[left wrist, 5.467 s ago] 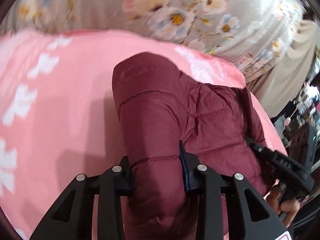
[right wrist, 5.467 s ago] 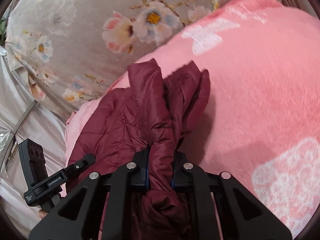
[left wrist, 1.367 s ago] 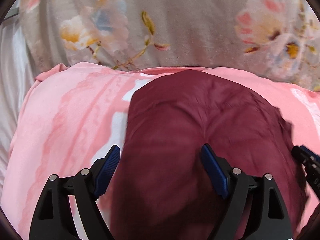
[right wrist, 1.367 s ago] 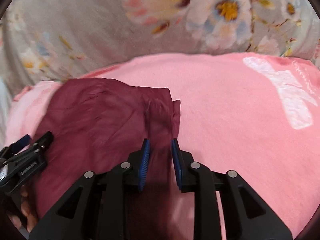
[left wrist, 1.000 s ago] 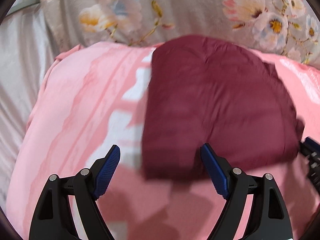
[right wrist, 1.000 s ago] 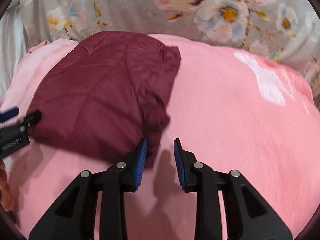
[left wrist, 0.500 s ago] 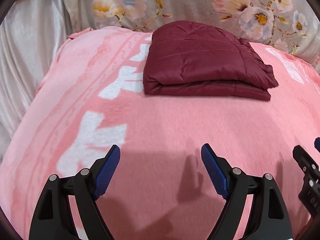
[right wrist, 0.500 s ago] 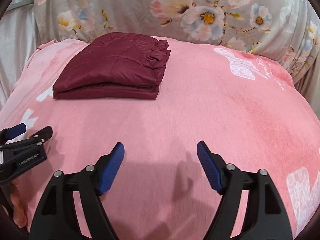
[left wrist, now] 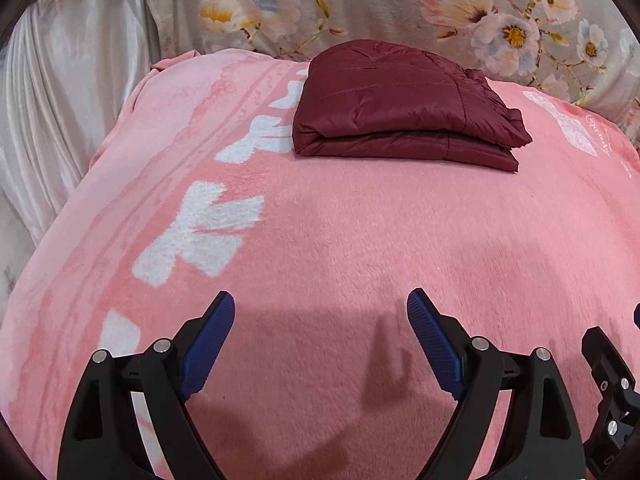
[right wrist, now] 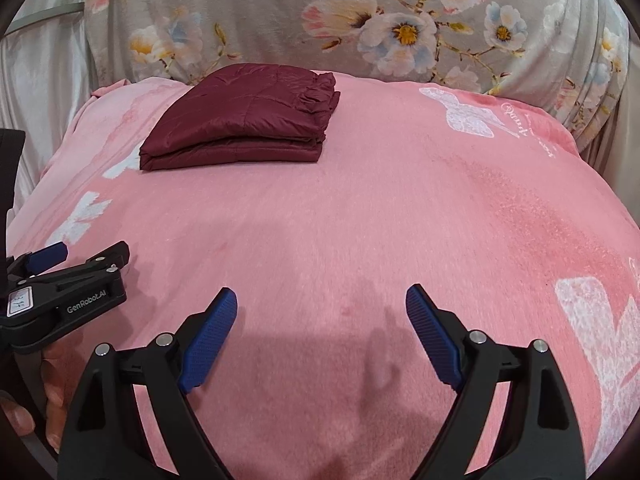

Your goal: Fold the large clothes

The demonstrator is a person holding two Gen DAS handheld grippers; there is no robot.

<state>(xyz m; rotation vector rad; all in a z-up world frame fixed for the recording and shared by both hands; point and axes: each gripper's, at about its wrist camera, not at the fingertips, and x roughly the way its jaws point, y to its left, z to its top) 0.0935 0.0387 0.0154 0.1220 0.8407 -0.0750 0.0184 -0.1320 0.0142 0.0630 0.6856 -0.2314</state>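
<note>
Pink blanket (left wrist: 360, 240), printed with white shapes, covers the whole surface under both grippers. Nearest the lens in the left wrist view, the left gripper (left wrist: 321, 338) hangs above bare blanket, its blue pads (left wrist: 208, 344) spread wide and the jaws opening, with nothing between them. Its shadow falls on the blanket just beyond the pads. In the right wrist view the right gripper (right wrist: 321, 334) is likewise over bare blanket, jaws wide apart and opening, nothing between them; the left gripper shows at that view's left edge, with a hand (right wrist: 52, 392) partly seen below it.

Farther up the blanket, well apart from both grippers, lies the jacket (left wrist: 404, 104), dark red and quilted, folded into a flat rectangular bundle of a few layers. Its smooth folded side faces the blanket's left edge, and its bunched, ruffled end (right wrist: 320, 96) faces the right. It rests near the blanket's far edge.

Beyond the jacket rises a grey floral cloth (left wrist: 380, 0), touching the blanket's far edge. Left of the blanket hangs a pale satin drape (left wrist: 60, 92).
</note>
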